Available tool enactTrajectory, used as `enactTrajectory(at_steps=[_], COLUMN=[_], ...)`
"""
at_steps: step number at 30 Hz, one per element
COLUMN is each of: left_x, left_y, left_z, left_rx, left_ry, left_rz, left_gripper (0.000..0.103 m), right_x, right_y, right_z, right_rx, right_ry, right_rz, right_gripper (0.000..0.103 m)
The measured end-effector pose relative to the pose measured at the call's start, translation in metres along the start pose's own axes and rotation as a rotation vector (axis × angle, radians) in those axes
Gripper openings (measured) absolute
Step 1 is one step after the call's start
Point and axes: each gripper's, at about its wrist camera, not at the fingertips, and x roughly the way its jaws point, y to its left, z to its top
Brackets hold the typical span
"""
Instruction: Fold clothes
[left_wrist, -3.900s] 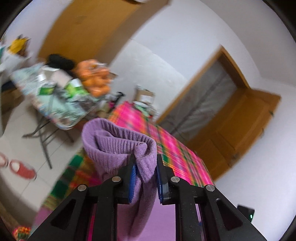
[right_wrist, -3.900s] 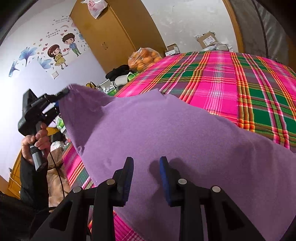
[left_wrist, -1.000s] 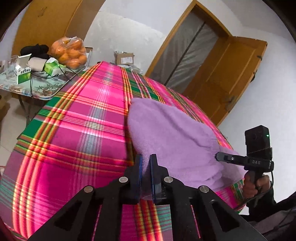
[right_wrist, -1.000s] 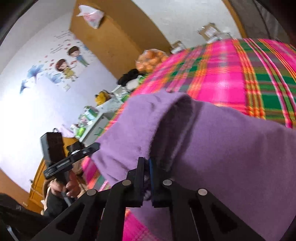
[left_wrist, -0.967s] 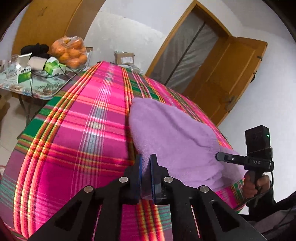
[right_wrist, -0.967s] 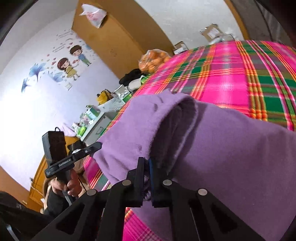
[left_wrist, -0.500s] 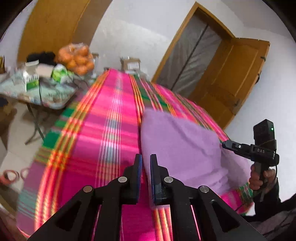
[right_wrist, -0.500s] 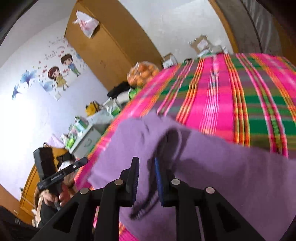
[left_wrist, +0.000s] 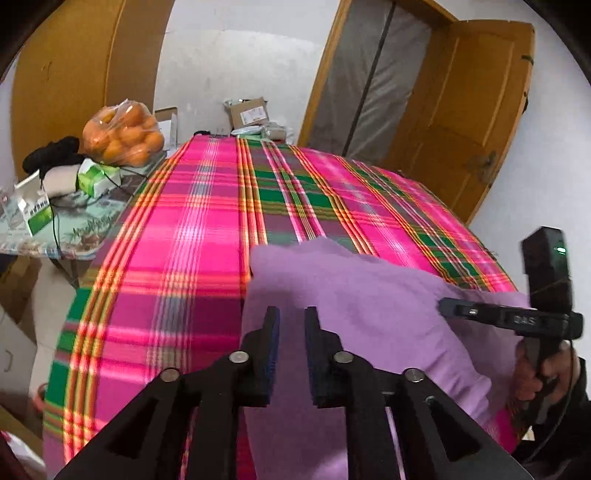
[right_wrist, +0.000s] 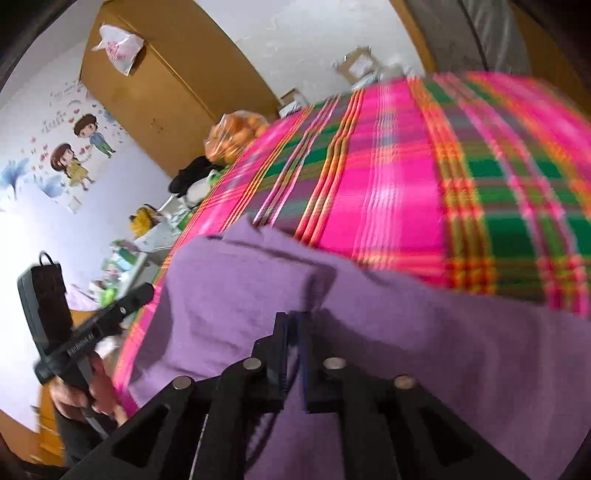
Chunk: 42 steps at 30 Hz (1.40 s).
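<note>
The purple garment (left_wrist: 362, 314) lies on the near part of the bed (left_wrist: 192, 236), over the plaid cover, and looks doubled over: a thick fold edge runs across its far side, so at least one fold seems done. It is still bulky and uneven, and I judge more folding and smoothing remain. The left gripper (left_wrist: 291, 325) hovers over the garment's left edge, jaws opening with a clear gap and nothing pinched between them. The right gripper (right_wrist: 291, 325) sits at the garment's near right part, jaws closing to a narrow slit; cloth lies right around the tips, but whether any is pinched I cannot tell.
</note>
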Motion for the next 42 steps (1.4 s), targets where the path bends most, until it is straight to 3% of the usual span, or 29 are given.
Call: enactTrajectory(at_steps=[5,8,13,18,29,37,42], left_x=[0.019,0.045,0.079,0.076,0.051,0.085,0.084], left_y=[0.002,0.003,0.008,0.016,0.044,0.051,0.038], left_z=[0.021,0.031,0.030,0.031,0.026,0.042,0.041], left_rx=[0.022,0.037,0.052,0.025,-0.047,-0.117,-0.052], left_ry=[0.019,0.080,0.150,0.150,0.128,0.199,0.159], left_rz=[-0.009,-0.021,-0.017,-0.052,0.010,-0.073,-0.063], left_gripper=[0.024,0.024,0.024,0.024,0.025,0.025,0.009], right_x=[-0.009,0.013,0.042,0.043,0.031,0.032,0.034], right_y=[0.024,0.025,-0.008,-0.008,0.002,-0.005,-0.009], right_z=[0.012,0.018,0.019,0.018,0.011,0.010,0.010], right_rx=[-0.070,-0.092,0.027,0.027,-0.035,-0.020,-0.012], right_ry=[-0.075,-0.040,0.021,0.014,0.016,0.016,0.017], right_rz=[0.082,0.056,0.059,0.063,0.053,0.077,0.096], right_gripper=[0.012,0.012,0.005,0.004,0.012,0.012,0.012])
